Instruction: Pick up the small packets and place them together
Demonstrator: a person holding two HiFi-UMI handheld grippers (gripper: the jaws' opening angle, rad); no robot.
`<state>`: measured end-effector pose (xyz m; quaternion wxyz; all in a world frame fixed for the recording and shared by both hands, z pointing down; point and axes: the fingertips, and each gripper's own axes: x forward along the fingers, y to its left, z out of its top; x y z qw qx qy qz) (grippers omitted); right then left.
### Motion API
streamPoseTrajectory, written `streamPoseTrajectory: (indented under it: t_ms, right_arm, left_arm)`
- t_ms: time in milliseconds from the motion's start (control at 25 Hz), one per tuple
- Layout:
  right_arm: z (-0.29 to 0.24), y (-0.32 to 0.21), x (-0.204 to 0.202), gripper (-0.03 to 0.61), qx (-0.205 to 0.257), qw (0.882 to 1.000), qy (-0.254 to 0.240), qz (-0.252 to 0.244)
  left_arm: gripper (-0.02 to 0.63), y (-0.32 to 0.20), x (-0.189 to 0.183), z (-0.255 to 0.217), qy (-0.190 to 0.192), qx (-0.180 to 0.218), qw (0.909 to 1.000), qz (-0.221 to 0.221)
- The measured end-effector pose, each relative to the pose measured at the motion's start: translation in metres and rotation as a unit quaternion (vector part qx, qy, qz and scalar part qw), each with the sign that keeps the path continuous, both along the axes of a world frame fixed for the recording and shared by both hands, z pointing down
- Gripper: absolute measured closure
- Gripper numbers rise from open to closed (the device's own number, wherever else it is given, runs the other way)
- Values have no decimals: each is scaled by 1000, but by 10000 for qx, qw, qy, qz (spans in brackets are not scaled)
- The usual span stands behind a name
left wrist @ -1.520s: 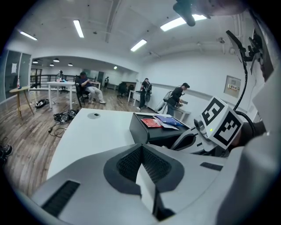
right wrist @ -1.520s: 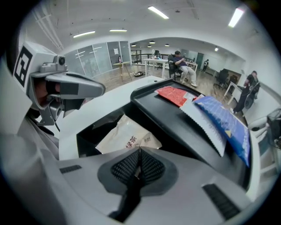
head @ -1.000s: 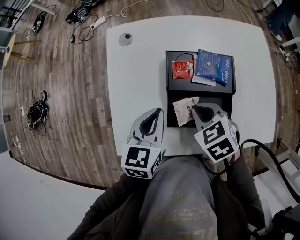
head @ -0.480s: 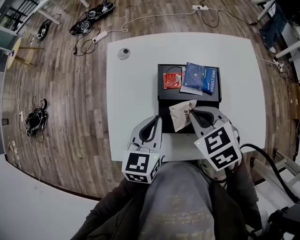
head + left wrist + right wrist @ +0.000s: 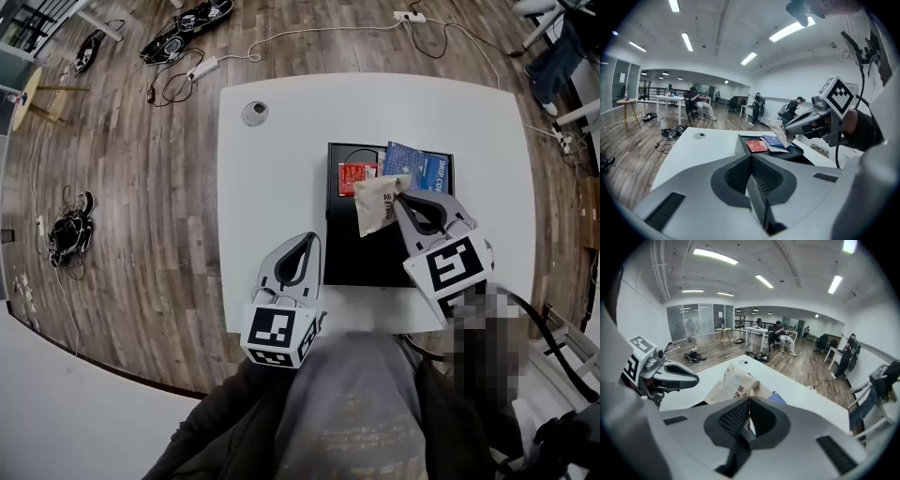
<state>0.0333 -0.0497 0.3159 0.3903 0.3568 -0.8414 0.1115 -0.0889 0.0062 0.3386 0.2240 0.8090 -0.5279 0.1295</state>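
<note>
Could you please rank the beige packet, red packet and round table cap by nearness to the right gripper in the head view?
1. beige packet, held by the right gripper
2. red packet, just left
3. round table cap, far left

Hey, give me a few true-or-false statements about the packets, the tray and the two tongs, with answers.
1. The right tongs grip a beige packet. True.
2. The left tongs hold the red packet. False: they are shut on nothing, and the red packet lies in the tray.
3. The blue packet lies in the tray beside the red one. True.
4. The beige packet lies flat on the white table. False: it hangs in the air over the tray, near the other two packets.
</note>
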Motion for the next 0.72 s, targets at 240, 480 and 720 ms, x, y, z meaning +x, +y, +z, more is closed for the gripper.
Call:
streamPoseTrajectory:
  t_ms: [240, 480, 720]
  right_arm:
    - [12, -34, 7, 571, -45, 9995, 178, 245]
    - [29, -43, 10, 537, -212, 9984, 283, 443]
    - [29, -45, 14, 525, -99, 9980, 286, 558]
  left_arm:
    - [623, -14, -8, 16, 11, -208, 9998, -10]
    - [623, -18, -9, 26, 59, -340, 9994, 29]
    - [623, -17, -8, 27, 68, -346, 9994, 25]
